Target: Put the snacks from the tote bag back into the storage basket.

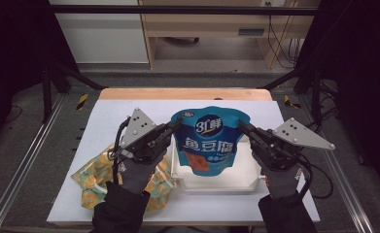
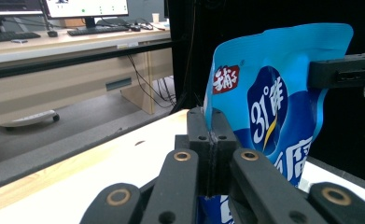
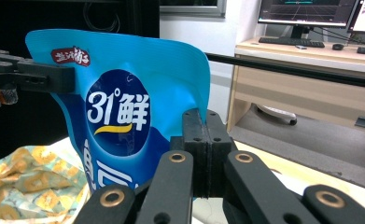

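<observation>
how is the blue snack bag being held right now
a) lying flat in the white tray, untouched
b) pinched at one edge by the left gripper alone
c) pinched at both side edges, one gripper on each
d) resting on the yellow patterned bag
c: the blue snack bag hangs upright over the white tray, with the left gripper shut on its left edge and the right gripper shut on its right edge; each gripper view shows its fingers closed on the bag's rim.

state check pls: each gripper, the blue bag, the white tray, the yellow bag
left gripper: shut on the blue bag's left edge
right gripper: shut on the blue bag's right edge
blue bag: upright, held up between both grippers over the white tray
white tray: on the table; what lies behind the blue bag is hidden
yellow bag: lying crumpled on the table, left of the white tray, not held
</observation>
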`<action>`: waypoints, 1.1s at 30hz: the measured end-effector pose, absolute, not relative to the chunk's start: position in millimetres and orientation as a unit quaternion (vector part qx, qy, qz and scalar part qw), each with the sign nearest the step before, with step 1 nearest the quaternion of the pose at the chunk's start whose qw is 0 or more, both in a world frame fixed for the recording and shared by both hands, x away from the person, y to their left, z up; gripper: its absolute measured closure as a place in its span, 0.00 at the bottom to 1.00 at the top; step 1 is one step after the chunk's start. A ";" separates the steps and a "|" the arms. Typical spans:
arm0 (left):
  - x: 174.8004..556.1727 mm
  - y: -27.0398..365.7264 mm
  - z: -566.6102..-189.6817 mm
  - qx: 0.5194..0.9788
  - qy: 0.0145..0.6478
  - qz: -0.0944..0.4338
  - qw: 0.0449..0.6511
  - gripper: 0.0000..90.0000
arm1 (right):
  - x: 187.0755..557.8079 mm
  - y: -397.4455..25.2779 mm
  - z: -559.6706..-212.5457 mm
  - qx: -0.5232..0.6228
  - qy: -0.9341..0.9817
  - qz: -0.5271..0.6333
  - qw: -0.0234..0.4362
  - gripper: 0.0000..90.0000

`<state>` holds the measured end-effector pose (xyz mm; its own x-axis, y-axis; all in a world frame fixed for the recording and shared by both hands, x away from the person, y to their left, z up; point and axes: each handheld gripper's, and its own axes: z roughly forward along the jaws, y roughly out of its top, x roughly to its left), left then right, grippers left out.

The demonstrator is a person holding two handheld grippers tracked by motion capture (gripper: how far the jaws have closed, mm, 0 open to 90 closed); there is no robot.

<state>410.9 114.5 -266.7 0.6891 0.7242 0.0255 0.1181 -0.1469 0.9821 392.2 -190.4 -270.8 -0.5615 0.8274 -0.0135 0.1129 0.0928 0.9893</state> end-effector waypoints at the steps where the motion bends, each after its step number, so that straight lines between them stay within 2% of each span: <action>1: 411.4 113.7 -268.6 0.712 0.296 0.259 0.581 1.00 | 392.2 -190.4 -270.8 0.350 0.671 0.575 0.311 1.00; 14: 414.4 109.7 -291.7 0.731 0.298 0.254 0.559 1.00 | 397.2 -193.9 -302.8 0.366 0.675 0.569 0.295 1.00; 33: 417.8 120.9 -314.2 0.739 0.311 0.249 0.543 1.00 | 403.9 -181.2 -321.6 0.370 0.690 0.555 0.282 1.00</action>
<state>417.8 120.9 -314.2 0.6829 0.7299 0.0311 0.1885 -0.2171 0.9578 403.9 -181.2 -321.6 -0.5671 0.8234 0.0212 0.1970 0.1106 0.9741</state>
